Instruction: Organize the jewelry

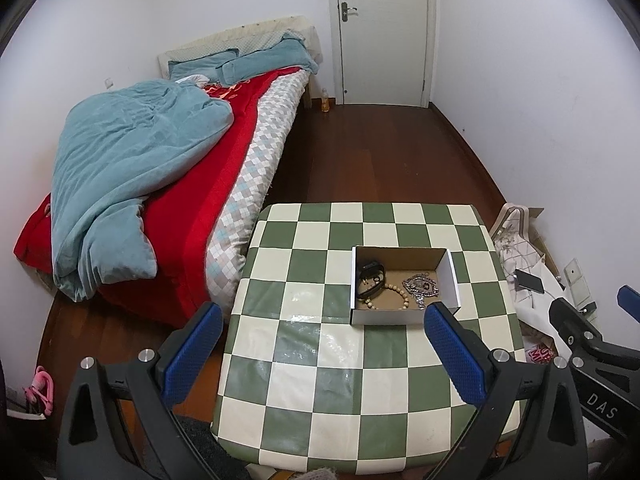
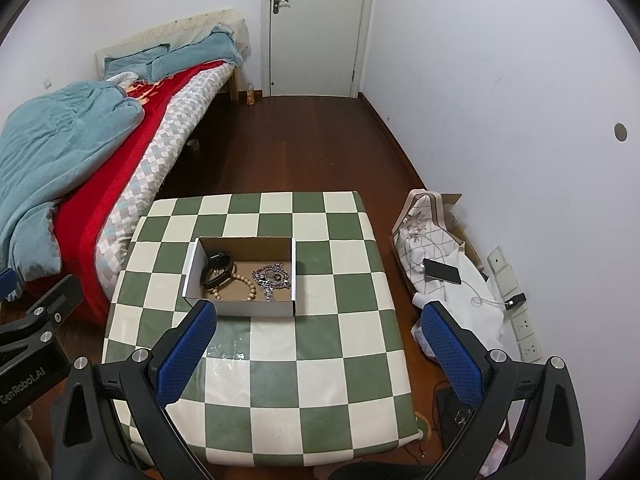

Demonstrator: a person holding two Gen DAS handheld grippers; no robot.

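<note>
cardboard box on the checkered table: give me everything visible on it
The cardboard box is a shallow, open-topped rectangular tray, white outside and brown inside, with no lid in view. It sits flat on the green-and-cream checkered table, roughly mid-table and closer to its far edge. Inside lie a black watch-like band at left, a wooden bead bracelet at centre front, and a tangled silver chain piece at right. Neither gripper touches it; both are open and short of the box.
</note>
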